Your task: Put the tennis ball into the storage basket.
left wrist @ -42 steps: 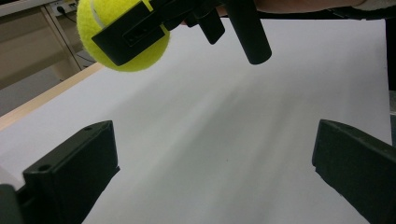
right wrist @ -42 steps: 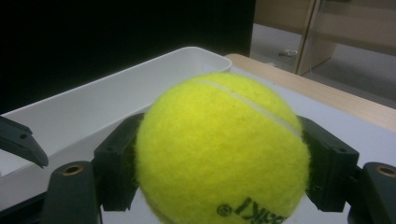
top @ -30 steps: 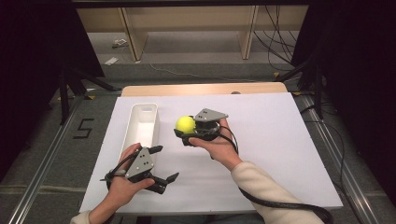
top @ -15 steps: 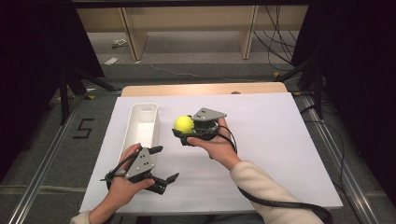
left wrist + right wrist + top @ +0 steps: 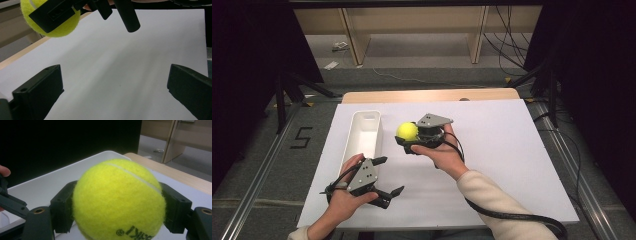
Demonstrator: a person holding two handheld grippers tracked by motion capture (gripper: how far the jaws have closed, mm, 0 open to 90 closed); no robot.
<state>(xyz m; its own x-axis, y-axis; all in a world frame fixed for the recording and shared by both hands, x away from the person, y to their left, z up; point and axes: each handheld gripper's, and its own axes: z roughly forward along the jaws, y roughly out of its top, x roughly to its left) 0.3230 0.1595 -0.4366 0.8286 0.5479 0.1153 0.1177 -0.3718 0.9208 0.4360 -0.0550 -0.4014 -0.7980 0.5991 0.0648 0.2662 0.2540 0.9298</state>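
Observation:
A yellow tennis ball (image 5: 407,131) is held above the white sheet, just right of a white bin (image 5: 366,113). My right gripper (image 5: 408,136) is shut on it. In the right gripper view the ball (image 5: 117,200) sits squeezed between both jaws of that gripper (image 5: 117,206), with the bin (image 5: 75,167) right behind it. My left gripper (image 5: 391,175) rests open near the front left of the table, nothing between its jaws. The left gripper view looks past this open gripper (image 5: 115,90) across bare sheet, with the ball (image 5: 50,25) at the top left.
A white sheet (image 5: 502,150) covers the table, with a wooden edge (image 5: 432,95) at the back. The bin looks empty inside. Metal rails run along both sides on the floor. A black cable (image 5: 512,217) trails from the right gripper across the front right.
My right gripper has carried the ball slightly left, toward the bin. The left gripper has stayed in place, still open.

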